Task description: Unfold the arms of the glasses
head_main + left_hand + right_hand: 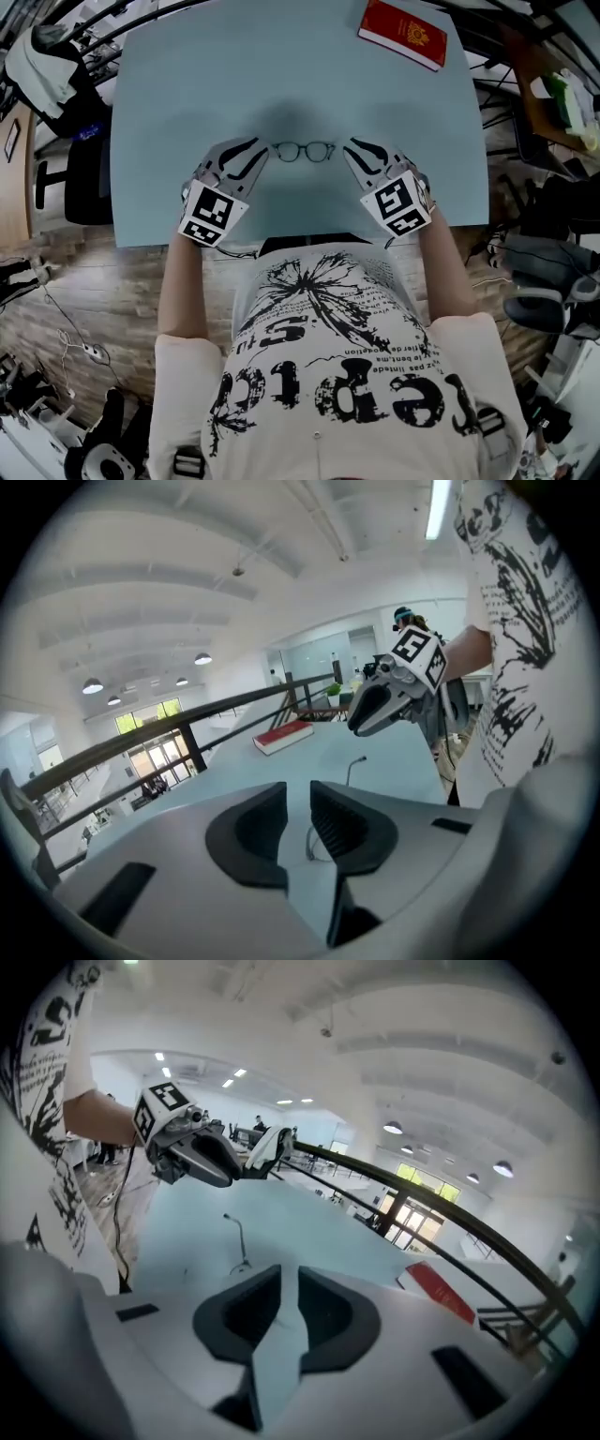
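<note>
Counted on the desk (281,84): one pair of glasses (302,151) and one red book (403,33); over it, two grippers, one in each hand, each carrying one marker cube (212,215).

Glasses lying near the desk's front edge, about midway along it, with both round lenses showing in the head view; red book well apart, at the far right corner.

Left gripper (255,156) at the left end of the frame, right gripper (356,156) at the right end; tips turned inward toward each other, glasses between them. Tips just beside or touching the frame ends; impossible to tell which from above.

In the left gripper view, left gripper (298,817) released, jaws parted by a narrow gap; a thin curved wire of the glasses (309,841) showing in that gap just past the pads, not pinched; further off, one thin arm standing up from the desk, below the opposite gripper.

In the right gripper view, right gripper (290,1302) released likewise, jaws a narrow gap apart, pale desk showing through; one thin arm of the glasses (236,1239) rising beyond the jaws, a little to their left.

Arms folded or open: cannot be told.
</note>
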Available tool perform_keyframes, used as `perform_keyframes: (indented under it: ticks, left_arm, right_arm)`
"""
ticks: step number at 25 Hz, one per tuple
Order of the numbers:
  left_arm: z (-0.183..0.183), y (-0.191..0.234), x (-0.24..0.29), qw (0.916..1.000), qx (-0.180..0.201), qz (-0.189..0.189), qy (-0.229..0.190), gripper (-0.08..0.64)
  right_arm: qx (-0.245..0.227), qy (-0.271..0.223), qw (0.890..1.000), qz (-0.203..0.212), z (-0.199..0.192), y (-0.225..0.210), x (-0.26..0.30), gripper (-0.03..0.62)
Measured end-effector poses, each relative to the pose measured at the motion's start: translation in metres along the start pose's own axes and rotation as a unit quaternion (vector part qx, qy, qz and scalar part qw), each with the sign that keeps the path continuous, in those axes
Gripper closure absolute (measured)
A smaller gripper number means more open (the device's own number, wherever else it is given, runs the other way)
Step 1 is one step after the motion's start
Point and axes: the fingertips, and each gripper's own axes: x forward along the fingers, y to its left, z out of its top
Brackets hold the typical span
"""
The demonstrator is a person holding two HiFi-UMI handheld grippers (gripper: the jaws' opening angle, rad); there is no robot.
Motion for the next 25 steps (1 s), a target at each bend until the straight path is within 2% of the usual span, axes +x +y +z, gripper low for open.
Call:
perform_keyframes:
  ticks: [3,6,10,13,16,19,22,25]
  left_arm:
    - [0.038,0.007,-0.018,0.9979,-0.002,0.034,-0.055,0.515]
    - [0.068,0.010,-0.032,0.9934,-0.008,0.056,-0.100,0.525]
    - [0.095,0.011,-0.044,0.9864,-0.023,0.069,-0.147,0.532]
    - [0.112,0.021,-0.058,0.9751,-0.043,0.108,-0.189,0.537]
    - [0.121,0.034,-0.072,0.9638,-0.061,0.156,-0.207,0.538]
    - [0.122,0.047,-0.080,0.9562,-0.070,0.193,-0.209,0.540]
    - [0.121,0.060,-0.085,0.9519,-0.074,0.215,-0.205,0.541]
    - [0.120,0.066,-0.087,0.9490,-0.087,0.221,-0.207,0.540]
  right_arm:
    - [0.041,-0.058,0.997,-0.026,0.029,-0.010,-0.018,0.556]
    - [0.062,-0.116,0.989,-0.070,0.058,-0.025,-0.037,0.572]
    - [0.097,-0.200,0.964,-0.147,0.085,-0.051,-0.067,0.580]
    - [0.099,-0.241,0.949,-0.177,0.102,-0.059,-0.084,0.580]
    - [0.091,-0.260,0.942,-0.193,0.117,-0.062,-0.094,0.581]
    - [0.084,-0.265,0.939,-0.202,0.124,-0.063,-0.096,0.581]
    - [0.079,-0.262,0.940,-0.204,0.126,-0.063,-0.092,0.581]
    - [0.087,-0.255,0.941,-0.205,0.121,-0.064,-0.088,0.583]
